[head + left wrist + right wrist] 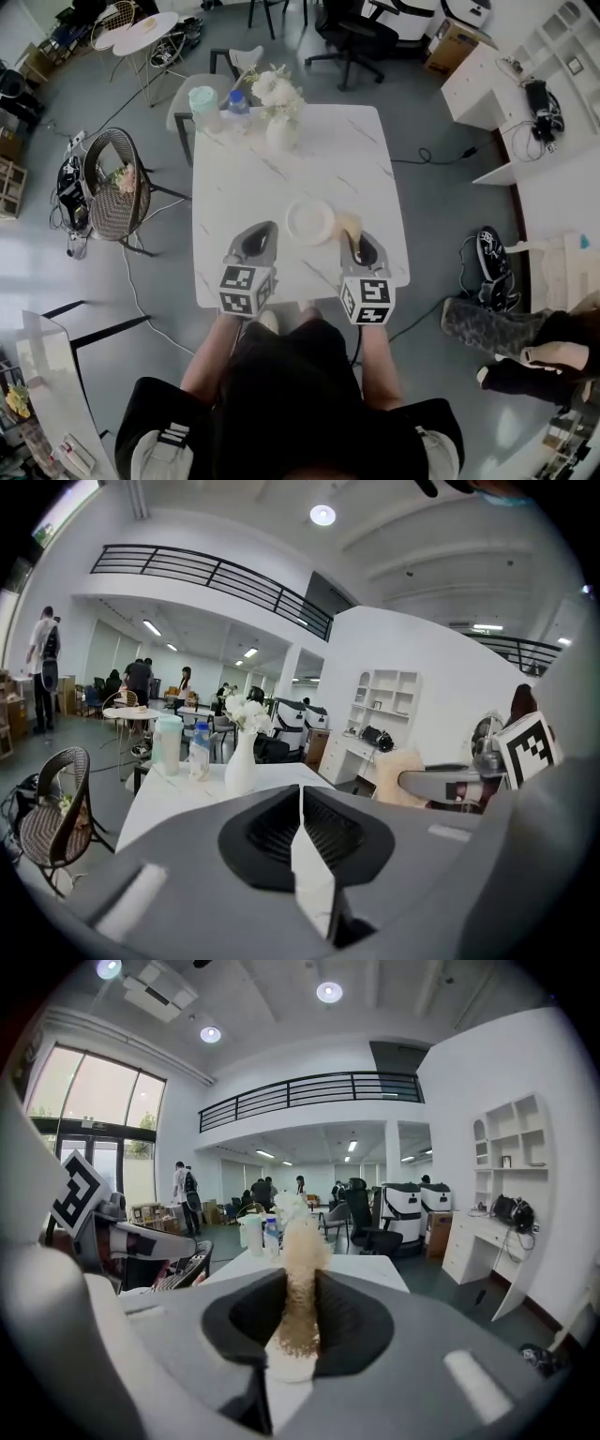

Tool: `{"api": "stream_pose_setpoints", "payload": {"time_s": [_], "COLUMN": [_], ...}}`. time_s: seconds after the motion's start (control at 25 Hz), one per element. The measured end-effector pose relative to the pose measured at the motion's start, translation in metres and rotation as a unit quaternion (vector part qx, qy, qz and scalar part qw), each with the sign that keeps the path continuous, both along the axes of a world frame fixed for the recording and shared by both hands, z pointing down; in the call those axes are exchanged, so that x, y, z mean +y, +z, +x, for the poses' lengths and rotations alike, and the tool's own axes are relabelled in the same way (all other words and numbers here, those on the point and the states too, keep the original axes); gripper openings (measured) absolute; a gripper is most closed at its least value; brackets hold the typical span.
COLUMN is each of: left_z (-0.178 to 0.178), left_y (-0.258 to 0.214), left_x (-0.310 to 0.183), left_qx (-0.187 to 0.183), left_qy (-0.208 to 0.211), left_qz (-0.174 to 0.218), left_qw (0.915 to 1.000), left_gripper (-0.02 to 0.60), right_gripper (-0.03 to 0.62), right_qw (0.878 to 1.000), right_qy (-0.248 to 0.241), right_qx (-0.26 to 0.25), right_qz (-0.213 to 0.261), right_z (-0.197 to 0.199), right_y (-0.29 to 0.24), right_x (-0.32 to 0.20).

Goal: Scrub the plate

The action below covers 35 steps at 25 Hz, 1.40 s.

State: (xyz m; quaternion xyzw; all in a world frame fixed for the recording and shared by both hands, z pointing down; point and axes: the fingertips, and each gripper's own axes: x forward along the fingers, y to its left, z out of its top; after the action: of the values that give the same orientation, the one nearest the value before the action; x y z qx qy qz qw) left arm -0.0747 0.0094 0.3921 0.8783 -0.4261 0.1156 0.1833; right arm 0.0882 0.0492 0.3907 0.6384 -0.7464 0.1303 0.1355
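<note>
Plate (309,222): it lies flat on the near half of the table (234,183), between your two grippers.
Sponge (350,225): tan, just right of the plate's rim; contact with the rim cannot be told.
Right gripper (356,240): your jaws are clamped on the sponge, which stands up between them.
Left gripper (259,234): your jaws are closed together with nothing in them, just left of the plate and near its edge.
Far edge of table: vase (279,133) of white flowers, with bottle (238,103) and cup (203,105) to its left.
Left of table: wicker chair (112,183).
</note>
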Motion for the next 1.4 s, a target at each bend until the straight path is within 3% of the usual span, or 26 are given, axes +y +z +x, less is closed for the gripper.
{"api": "stream_pose_setpoints", "payload": {"time_s": [0.4, 0.84, 1.4], "left_z": [-0.022, -0.048, -0.05], "left_y": [-0.046, -0.046, -0.043], "left_x": [0.055, 0.092, 0.093], "left_qx": [0.008, 0.005, 0.005], "left_qy": [0.032, 0.04, 0.049], "left_qz": [0.073, 0.08, 0.084], "left_qw": [0.9967, 0.996, 0.9953], "left_gripper": [0.006, 0.006, 0.006], "right_gripper": [0.078, 0.078, 0.078], "right_qw": [0.998, 0.997, 0.996], "right_qy": [0.028, 0.045, 0.055], "right_qx": [0.007, 0.004, -0.002], "right_qz": [0.061, 0.068, 0.072], "right_z": [-0.013, -0.032, -0.034], "right_y": [-0.049, -0.05, -0.05], "right_x": [0.066, 0.119, 0.124]}}
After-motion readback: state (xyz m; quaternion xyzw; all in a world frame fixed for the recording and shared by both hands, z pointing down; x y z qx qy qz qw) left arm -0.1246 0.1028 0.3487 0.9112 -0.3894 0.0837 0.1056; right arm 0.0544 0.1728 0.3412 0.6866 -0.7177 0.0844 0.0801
